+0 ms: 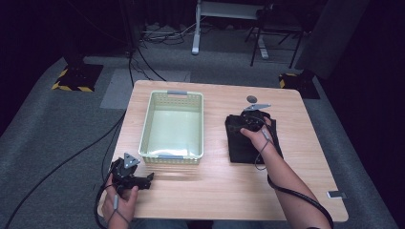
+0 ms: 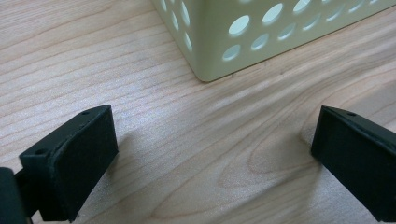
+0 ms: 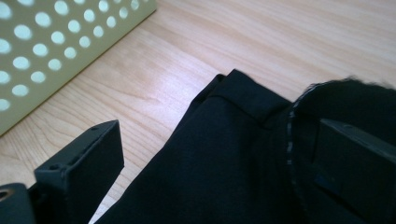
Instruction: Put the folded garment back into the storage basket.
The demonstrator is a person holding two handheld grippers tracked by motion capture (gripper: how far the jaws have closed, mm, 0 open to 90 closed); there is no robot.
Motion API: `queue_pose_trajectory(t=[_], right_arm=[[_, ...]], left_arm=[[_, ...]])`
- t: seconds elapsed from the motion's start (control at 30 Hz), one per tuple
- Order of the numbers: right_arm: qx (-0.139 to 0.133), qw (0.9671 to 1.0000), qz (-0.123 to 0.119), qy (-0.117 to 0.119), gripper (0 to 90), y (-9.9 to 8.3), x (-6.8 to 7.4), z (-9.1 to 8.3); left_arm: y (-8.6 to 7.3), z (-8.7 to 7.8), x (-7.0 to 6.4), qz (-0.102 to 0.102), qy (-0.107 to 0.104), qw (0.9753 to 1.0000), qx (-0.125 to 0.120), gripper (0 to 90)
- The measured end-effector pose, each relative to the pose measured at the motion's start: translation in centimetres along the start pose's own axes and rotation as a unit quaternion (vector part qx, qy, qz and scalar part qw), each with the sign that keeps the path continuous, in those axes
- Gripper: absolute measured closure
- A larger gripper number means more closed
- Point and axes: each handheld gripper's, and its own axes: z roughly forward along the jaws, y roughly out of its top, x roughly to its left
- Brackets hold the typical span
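Observation:
A folded black garment point(image 1: 250, 143) lies on the wooden table, right of centre. My right gripper point(image 1: 248, 120) hovers over its far end, jaws wide apart; in the right gripper view the black cloth point(image 3: 224, 154) spreads between and under the jaws of my right gripper point(image 3: 224, 177), which hold nothing. A pale green perforated basket point(image 1: 145, 129) stands left of centre and looks bare inside. My left gripper point(image 1: 145, 180) rests near the table's front left corner, open, pointing at the basket's corner point(image 2: 210, 51); my left gripper point(image 2: 210, 163) has bare wood between its jaws.
The table's bare wood point(image 1: 215, 186) stretches along the front. A small dark round object point(image 1: 251, 99) lies at the far edge behind the garment. A small flat item point(image 1: 335, 194) sits near the front right corner. Cables and stands lie on the floor behind.

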Motion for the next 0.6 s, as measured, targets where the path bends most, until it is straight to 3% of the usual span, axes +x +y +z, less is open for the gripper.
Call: queue_pose_trajectory(t=[0.37, 0.6], right_arm=[[0.034, 0.9994, -0.005, 0.009, 2.6, -0.4, 0.7, 1.4], [0.06, 0.998, -0.021, 0.0, 1.1, -0.7, 1.2, 2.2]], left_arm=[[0.0, 0.0, 0.0, 0.0, 0.0, 1.0, 0.0, 0.4], [0.0, 0.0, 0.0, 0.0, 0.0, 1.0, 0.0, 0.4]])
